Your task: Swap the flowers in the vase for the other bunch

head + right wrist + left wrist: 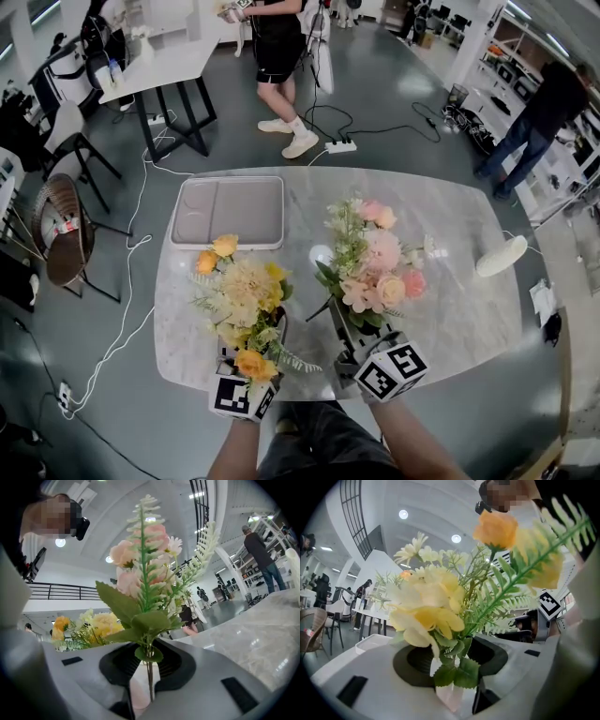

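Nearest the lens are the wearer's left forearm [234, 455] and right forearm [424, 446]. Each ends in a grey two-jaw tool topped by a black-and-white marker cube: left cube [241, 397], right cube [391, 369]. Both tools lie level over the near edge of the white marble oval table [459, 319].

The left gripper [451, 667] has its jaws wide apart. The green stems and lower leaves of the yellow-and-cream artificial flower bunch [246, 295] stand upright in the gap. The pads do not look pressed on them. What bears the foot of the bunch is hidden.

The right gripper [147, 667] has its jaws narrow, closed on the thin green stem of the pink-and-peach artificial flower bunch [375, 267], which is held upright. The two bunches stand side by side and apart, yellow on the wearer's left.

A small white rounded object [322, 254] sits just left of the pink bunch, half hidden by leaves; whether it is the vase cannot be told. A pale grey rectangular two-compartment tray [227, 212] lies at the far left of the tabletop, beyond the yellow bunch. A white oblong object [501, 255] lies at the right rim.
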`<action>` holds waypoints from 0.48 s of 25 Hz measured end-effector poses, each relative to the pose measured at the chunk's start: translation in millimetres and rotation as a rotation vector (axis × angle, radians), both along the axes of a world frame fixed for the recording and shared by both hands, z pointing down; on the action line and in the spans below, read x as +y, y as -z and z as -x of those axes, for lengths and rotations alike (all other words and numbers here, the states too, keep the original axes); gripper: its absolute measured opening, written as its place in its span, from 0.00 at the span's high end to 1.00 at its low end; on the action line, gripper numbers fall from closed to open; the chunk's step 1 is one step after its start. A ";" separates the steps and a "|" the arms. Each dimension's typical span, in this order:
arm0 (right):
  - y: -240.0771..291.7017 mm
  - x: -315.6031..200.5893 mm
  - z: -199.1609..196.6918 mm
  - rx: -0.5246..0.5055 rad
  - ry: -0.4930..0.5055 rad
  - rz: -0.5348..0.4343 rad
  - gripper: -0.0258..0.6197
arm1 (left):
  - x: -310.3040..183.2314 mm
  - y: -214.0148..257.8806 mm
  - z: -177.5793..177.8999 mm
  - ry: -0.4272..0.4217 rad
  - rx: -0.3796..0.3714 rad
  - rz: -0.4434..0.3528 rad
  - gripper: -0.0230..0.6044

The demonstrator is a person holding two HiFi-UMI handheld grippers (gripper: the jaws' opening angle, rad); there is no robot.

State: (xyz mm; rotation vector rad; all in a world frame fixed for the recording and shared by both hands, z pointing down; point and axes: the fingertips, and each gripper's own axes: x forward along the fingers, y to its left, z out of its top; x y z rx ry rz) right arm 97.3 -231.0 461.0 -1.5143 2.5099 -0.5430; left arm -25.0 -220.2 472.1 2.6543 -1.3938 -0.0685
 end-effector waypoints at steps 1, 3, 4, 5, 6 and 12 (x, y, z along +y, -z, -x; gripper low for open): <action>0.2 0.3 0.1 0.000 0.001 0.001 0.83 | 0.6 -0.2 -0.6 -0.002 -0.004 0.001 0.65; 0.2 0.3 0.2 -0.001 0.002 0.002 0.83 | 1.0 -0.6 -1.3 -0.004 -0.007 0.003 0.64; 0.6 0.2 0.3 -0.001 0.004 0.001 0.83 | 1.2 -0.9 -1.5 -0.005 -0.007 0.004 0.64; 1.0 0.3 0.4 -0.001 0.006 -0.001 0.83 | 1.6 -1.2 -1.6 -0.005 -0.006 0.005 0.64; 1.2 0.5 0.4 -0.002 0.008 -0.002 0.83 | 2.3 -1.7 -1.6 -0.006 -0.005 0.007 0.63; 2.6 1.1 1.8 0.001 0.013 0.000 0.83 | 5.4 -5.1 0.0 -0.009 -0.001 0.025 0.62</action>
